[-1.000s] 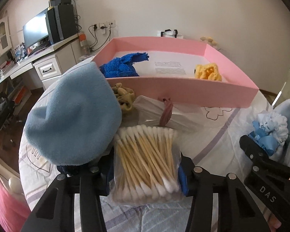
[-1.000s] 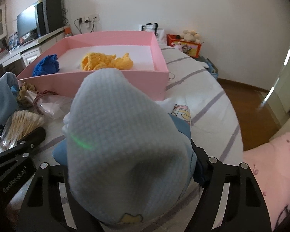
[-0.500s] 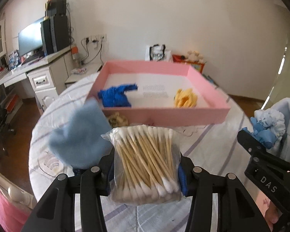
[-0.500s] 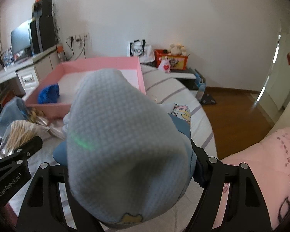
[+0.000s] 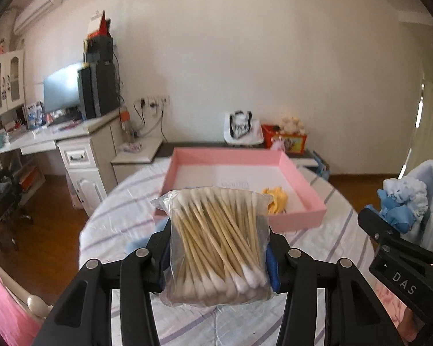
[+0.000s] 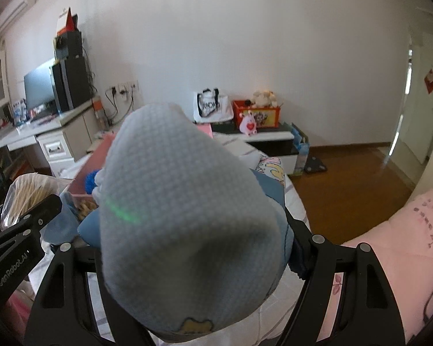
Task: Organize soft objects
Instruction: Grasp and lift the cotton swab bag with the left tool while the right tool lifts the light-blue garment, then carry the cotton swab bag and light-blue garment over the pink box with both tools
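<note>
My left gripper (image 5: 218,245) is shut on a clear bag of cotton swabs (image 5: 216,242) and holds it high above the table. My right gripper (image 6: 187,248) is shut on a bundle of light blue soft cloth (image 6: 184,219); the bundle also shows in the left wrist view (image 5: 410,201). The pink tray (image 5: 303,219) sits on the round table beyond, with a yellow knitted piece (image 5: 278,199) inside. A blue knitted piece (image 6: 90,179) peeks out in the tray. A light blue fleece cloth (image 6: 59,225) lies near the tray.
The table has a striped white cover (image 5: 121,216). A desk with drawers (image 5: 78,152), a monitor (image 5: 61,86) and speakers stand at the left. A low cabinet with a bag (image 5: 241,128) and toys lines the back wall. A pink quilt (image 6: 404,259) is at the right.
Both grippers have risen and pulled back from the table with their loads. The tray now looks smaller and farther away, and more of the room shows.
</note>
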